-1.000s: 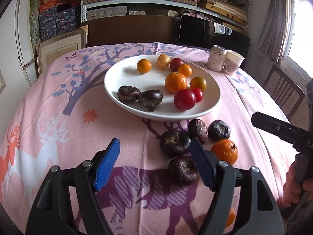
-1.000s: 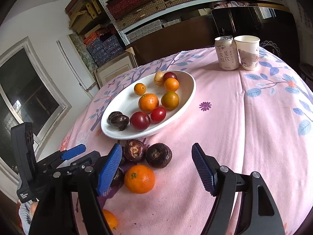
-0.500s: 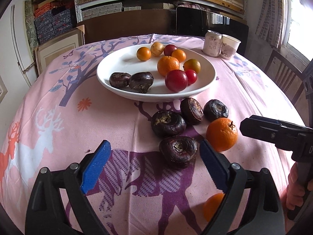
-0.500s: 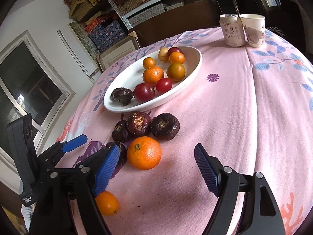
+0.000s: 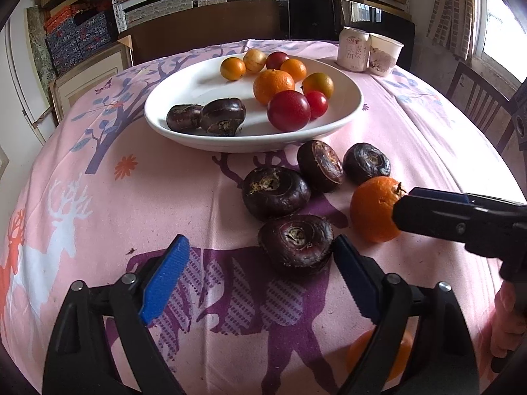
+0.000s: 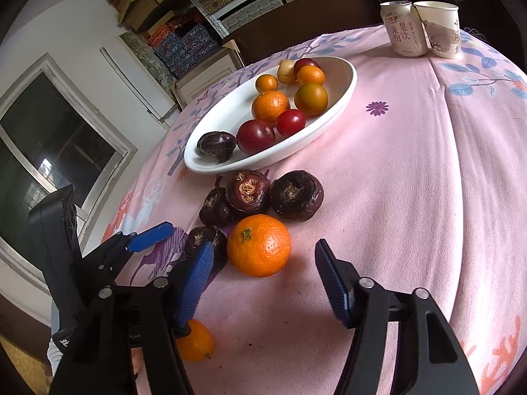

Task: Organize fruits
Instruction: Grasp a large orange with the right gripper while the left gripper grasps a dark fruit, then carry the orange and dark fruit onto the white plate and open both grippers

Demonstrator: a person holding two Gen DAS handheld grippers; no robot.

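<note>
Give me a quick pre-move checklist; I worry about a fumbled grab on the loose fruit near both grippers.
1. Left gripper open: ok.
2. Right gripper open: ok.
3. Nearest water chestnut between the left gripper's fingers: not ok, it lies ahead of the tips, beside the right-hand one.
4. Big orange lined up with the right gripper: ok, just ahead of the tips.
5. Free space in the white plate: ok.
6. Grippers apart from each other: cannot tell, they look close.

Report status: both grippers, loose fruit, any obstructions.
Left gripper open, nearest water chestnut at its right finger. Right gripper open, lined up on the big orange. Plate unblocked; chestnut cluster sits between.
</note>
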